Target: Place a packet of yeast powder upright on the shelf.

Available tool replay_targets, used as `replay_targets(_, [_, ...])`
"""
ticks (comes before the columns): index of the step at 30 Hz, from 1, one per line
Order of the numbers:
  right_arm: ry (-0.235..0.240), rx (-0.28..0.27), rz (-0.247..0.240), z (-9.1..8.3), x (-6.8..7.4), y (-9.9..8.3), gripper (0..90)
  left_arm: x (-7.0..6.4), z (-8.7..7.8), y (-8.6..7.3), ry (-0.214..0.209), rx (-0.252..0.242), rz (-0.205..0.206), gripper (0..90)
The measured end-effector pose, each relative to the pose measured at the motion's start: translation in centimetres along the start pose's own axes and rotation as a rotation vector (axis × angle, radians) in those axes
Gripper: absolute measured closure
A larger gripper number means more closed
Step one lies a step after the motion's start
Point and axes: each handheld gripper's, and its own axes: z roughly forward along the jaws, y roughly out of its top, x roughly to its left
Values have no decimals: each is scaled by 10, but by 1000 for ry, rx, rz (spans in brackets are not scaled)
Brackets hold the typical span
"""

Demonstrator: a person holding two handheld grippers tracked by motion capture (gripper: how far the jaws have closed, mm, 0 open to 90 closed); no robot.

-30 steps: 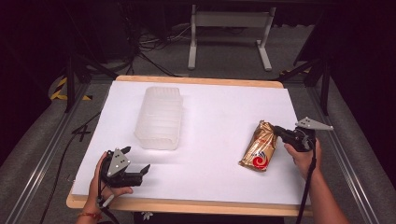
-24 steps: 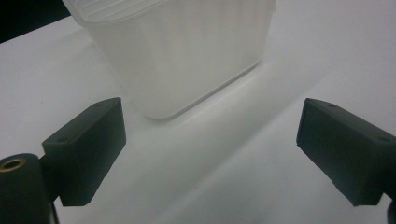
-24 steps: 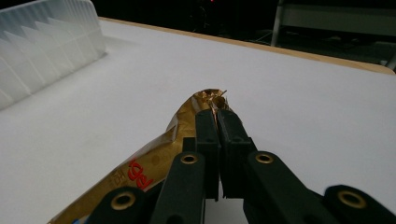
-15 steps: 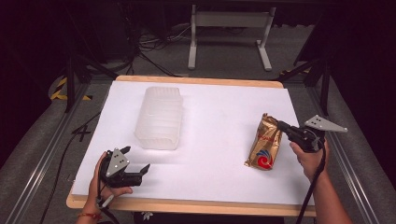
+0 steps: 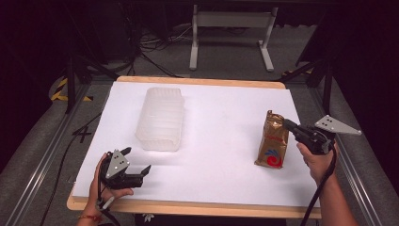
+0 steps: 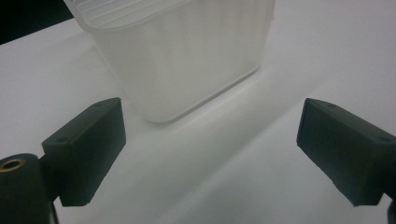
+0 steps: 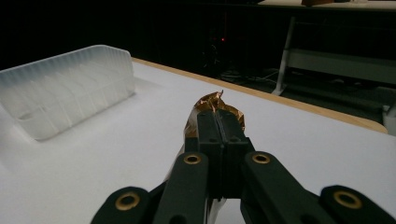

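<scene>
- Gold foil pouch with a red and blue emblem stands upright near the right edge of the white surface, its base resting on the surface and its crimped top edge uppermost.
- Right gripper, held in the person's right hand, has its black fingers clenched on the crimped top of the pouch; in the right gripper view the two fingers are pressed together with the crumpled gold foil top sticking out just beyond their tips.
- A grey three-cornered plate sits on top of the right gripper and a black cable trails from it along the forearm.
- Translucent ribbed plastic container lies upside down on the left half of the surface, well apart from the pouch; the right gripper view shows it off to the left.
- Left gripper rests in the person's left hand near the front left corner of the surface, close to the near end of the container.
- Its fingers are released and spread wide with nothing between them; in the left gripper view they flank bare white surface, with the rounded end of the container just ahead.
</scene>
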Motion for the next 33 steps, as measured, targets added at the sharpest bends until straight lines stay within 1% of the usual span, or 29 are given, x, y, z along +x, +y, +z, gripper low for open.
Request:
replay_targets(4, [6, -11, -19, -1, 4, 5, 898, 0, -1, 0, 0, -2, -1, 88])
replay_targets(8, [11, -9, -33, -1, 10, 10, 899, 0, -1, 0, -2, 0, 5, 88])
replay_targets(12, [17, -18, -54, 0, 17, 18, 899, 1, -1, 0, -7, -8, -4, 88])
replay_targets(14, [32, -26, -59, 1, 20, 22, 899, 1, -2, 0, -6, -9, -3, 88])
replay_targets(15, [32, -24, -68, 3, 22, 26, 899, 1, -2, 0, -6, -10, -4, 88])
replay_targets(18, [52, -32, -86, 8, 29, 36, 899, 0, -2, 1, -6, -8, -3, 88])
replay_targets(19, [67, -36, -88, 11, 33, 40, 899, 0, -1, 1, -7, -7, -3, 88])
replay_targets(21, [74, -41, -106, 16, 40, 47, 899, 0, -1, 1, -8, -4, 2, 88])
replay_targets(22, [85, -47, -108, 20, 44, 50, 899, 0, -1, 0, -3, 1, 5, 87])
replay_targets(23, [101, -54, -102, 25, 48, 53, 899, 0, 0, 0, -4, 0, 5, 87])
replay_targets(24, [104, -56, -108, 30, 52, 56, 899, 0, 0, 0, -8, -1, 2, 88])
replay_targets(30, [157, -71, -127, 55, 76, 75, 899, 0, 0, 0, -5, 0, 5, 88])
replay_targets(32, [170, -77, -121, 63, 82, 79, 899, 0, 0, 0, -2, 4, 8, 88])
replay_targets(33, [170, -77, -121, 63, 82, 79, 899, -1, 0, 0, 1, 9, 13, 88])
